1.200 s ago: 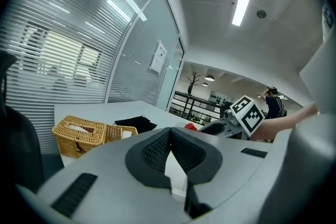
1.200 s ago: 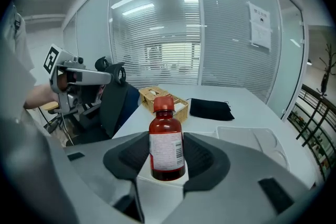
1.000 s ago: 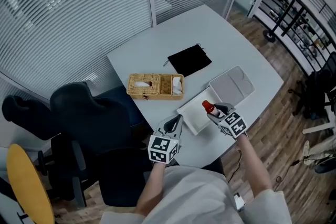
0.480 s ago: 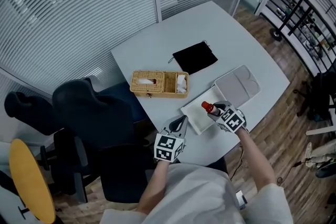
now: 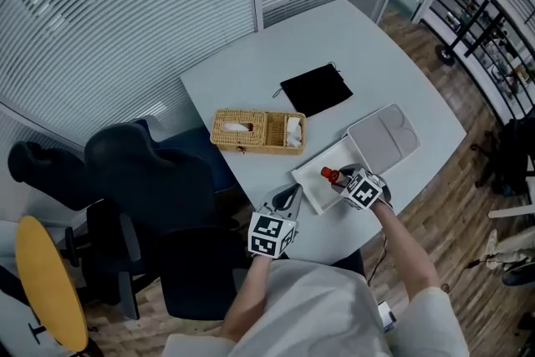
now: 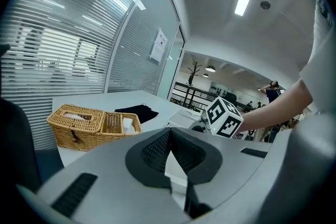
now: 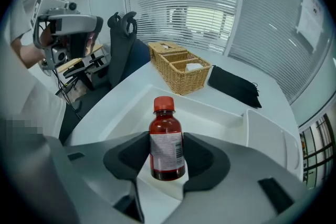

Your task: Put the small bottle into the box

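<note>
At lower centre of the head view, our right gripper [image 5: 344, 180] pinches a bottle [image 5: 331, 175] between its jaws, holding it over the right end of an open white box [image 5: 311, 186] near the table's [image 5: 334, 38] near edge. In the right gripper view, the gripper [image 7: 167, 159] clamps the bottle [image 7: 167, 147] on both sides. The bottle stands upright, brown with a red cap and a white label. Behind it the box [image 7: 210, 108] shows its bare white floor and low walls. We cannot tell whether the bottle's base touches that floor. The lid [image 5: 383, 138] lies open just to the box's upper right, touching it.

At lower left of centre, our left gripper [image 5: 284, 201] hovers at the table edge, apart from the box. In its own view the left gripper [image 6: 169, 136] has its jaws pressed together at the tips, with nothing between them.

A wicker basket [image 5: 257, 132] sits left of centre, well apart from the box. Its larger covered part shows white tissue through a slot, and its smaller open compartment holds something white that we cannot make out. The basket also appears at left in the left gripper view [image 6: 94, 126] and at upper centre in the right gripper view [image 7: 178, 68]. A black pouch [image 5: 316, 89] lies flat above the box, near the basket.
</note>
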Action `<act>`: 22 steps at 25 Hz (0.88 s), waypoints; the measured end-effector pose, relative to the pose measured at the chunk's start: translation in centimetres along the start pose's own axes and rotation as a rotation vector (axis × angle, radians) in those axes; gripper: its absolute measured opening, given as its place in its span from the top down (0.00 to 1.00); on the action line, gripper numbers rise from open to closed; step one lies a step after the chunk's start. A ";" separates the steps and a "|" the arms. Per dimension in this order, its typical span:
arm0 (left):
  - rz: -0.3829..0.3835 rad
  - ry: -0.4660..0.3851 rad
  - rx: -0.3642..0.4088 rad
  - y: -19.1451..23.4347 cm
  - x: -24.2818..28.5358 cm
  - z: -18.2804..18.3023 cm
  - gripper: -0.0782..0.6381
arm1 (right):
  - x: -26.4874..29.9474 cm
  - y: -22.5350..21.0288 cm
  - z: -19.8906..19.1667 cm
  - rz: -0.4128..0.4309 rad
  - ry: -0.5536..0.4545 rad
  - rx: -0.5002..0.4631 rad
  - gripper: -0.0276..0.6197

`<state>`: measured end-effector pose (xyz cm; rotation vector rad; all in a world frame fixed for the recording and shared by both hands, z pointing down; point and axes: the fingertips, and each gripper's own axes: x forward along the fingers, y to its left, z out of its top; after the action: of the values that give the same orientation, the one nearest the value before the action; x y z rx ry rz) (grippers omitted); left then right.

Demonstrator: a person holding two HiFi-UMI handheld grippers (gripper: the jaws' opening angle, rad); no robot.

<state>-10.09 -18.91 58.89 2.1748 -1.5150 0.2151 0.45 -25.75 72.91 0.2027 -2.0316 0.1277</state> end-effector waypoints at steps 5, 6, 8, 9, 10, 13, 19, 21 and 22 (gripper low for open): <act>-0.005 0.010 0.002 0.1 0.1 -0.2 0.85 | 1.1 0.4 0.1 0.015 0.049 -0.060 0.64; -0.004 0.010 0.001 0.1 0.1 -0.2 0.85 | 1.3 0.4 0.1 0.017 0.060 -0.075 0.64; -0.003 0.010 -0.003 0.2 0.0 -0.1 0.85 | 1.6 0.2 0.0 0.019 0.082 -0.100 0.64; -0.002 0.010 -0.004 0.4 0.0 -0.1 0.85 | 1.8 0.2 0.0 0.021 0.091 -0.107 0.64; -0.002 0.011 -0.004 0.5 -0.1 -0.1 0.85 | 2.0 0.3 -0.1 0.025 0.099 -0.110 0.64; -0.002 0.010 -0.002 0.7 -0.2 -0.2 0.85 | 2.6 0.8 0.0 0.037 0.111 -0.118 0.64; -0.012 0.011 0.000 0.5 -0.3 -0.1 0.85 | 3.6 1.7 0.1 0.058 0.135 -0.140 0.64; -0.014 0.014 0.001 0.5 -0.2 -0.2 0.85 | 3.9 1.8 0.0 0.064 0.147 -0.148 0.64; -0.015 0.016 0.001 0.5 -0.2 -0.2 0.85 | 4.0 1.9 -0.1 0.066 0.155 -0.151 0.64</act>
<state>-10.56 -18.78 59.18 2.1790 -1.4903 0.2275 -1.58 -24.25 76.53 0.0293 -1.8850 0.0299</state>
